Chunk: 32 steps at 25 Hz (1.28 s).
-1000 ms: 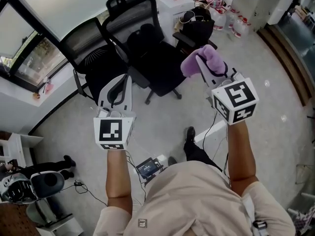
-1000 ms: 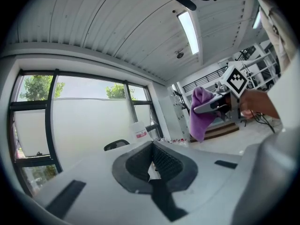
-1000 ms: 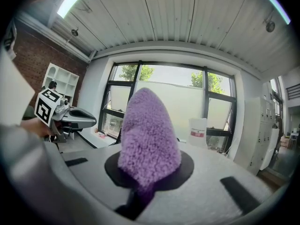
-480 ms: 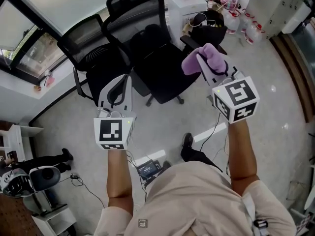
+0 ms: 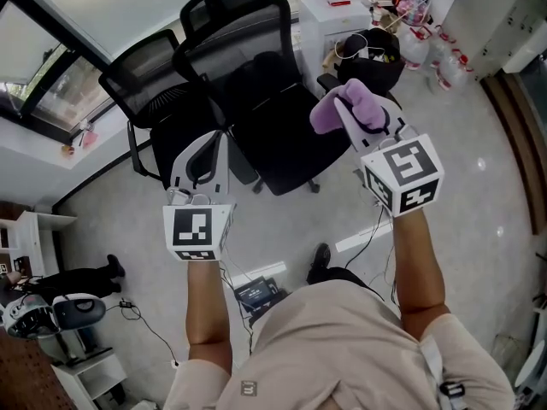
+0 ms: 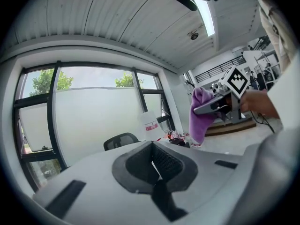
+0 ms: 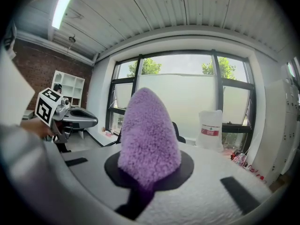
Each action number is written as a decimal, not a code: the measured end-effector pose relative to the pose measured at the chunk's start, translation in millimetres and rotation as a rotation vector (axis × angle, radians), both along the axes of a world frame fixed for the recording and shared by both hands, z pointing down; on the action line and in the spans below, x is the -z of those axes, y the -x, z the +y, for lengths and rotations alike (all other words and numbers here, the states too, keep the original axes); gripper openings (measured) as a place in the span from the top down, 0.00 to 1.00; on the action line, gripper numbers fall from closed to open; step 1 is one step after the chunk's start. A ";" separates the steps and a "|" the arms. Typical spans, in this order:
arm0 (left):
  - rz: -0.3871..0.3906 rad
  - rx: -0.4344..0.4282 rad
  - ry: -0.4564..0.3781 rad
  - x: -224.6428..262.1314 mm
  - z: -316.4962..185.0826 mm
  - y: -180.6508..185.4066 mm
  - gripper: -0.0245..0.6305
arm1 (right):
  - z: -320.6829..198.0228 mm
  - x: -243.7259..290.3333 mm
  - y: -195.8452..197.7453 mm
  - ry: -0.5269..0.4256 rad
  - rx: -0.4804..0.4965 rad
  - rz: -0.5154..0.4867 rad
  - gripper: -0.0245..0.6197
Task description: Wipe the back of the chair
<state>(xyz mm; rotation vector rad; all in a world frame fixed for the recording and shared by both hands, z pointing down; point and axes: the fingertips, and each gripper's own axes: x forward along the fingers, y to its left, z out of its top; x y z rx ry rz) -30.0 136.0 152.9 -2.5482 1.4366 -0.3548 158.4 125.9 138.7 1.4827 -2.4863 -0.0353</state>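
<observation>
Two black mesh office chairs stand side by side below me in the head view. The nearer chair (image 5: 273, 118) shows its mesh back (image 5: 235, 41) and dark seat; the second chair (image 5: 158, 101) is to its left. My right gripper (image 5: 342, 102) hovers over the nearer chair's right armrest, shut on a fluffy purple cloth (image 5: 350, 105). That cloth (image 7: 149, 135) fills the middle of the right gripper view. My left gripper (image 5: 222, 137) is held above the gap between the two seats, jaws shut with nothing in them. Neither gripper touches a chair.
Behind the chairs are a white cabinet (image 5: 329, 15), a black bin of clutter (image 5: 372, 54) and several bottles (image 5: 427, 45). Cables and a small device (image 5: 256, 293) lie on the grey floor by my feet. A window wall runs along the left; a white jug (image 7: 210, 130) sits on its sill.
The chairs have drawn closer beneath the grippers as the view moved forward. Both grippers keep their pose; the right one with the cloth has shifted slightly left.
</observation>
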 end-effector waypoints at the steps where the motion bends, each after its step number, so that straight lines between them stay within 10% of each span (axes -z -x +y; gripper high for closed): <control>1: -0.001 0.005 -0.002 1.6 -5.9 -3.8 0.95 | -6.6 0.1 -2.7 0.000 0.008 -0.002 0.94; 32: 0.036 0.010 -0.015 -6.4 -232.1 28.8 0.95 | -208.7 -27.3 30.7 0.040 -0.001 0.030 0.94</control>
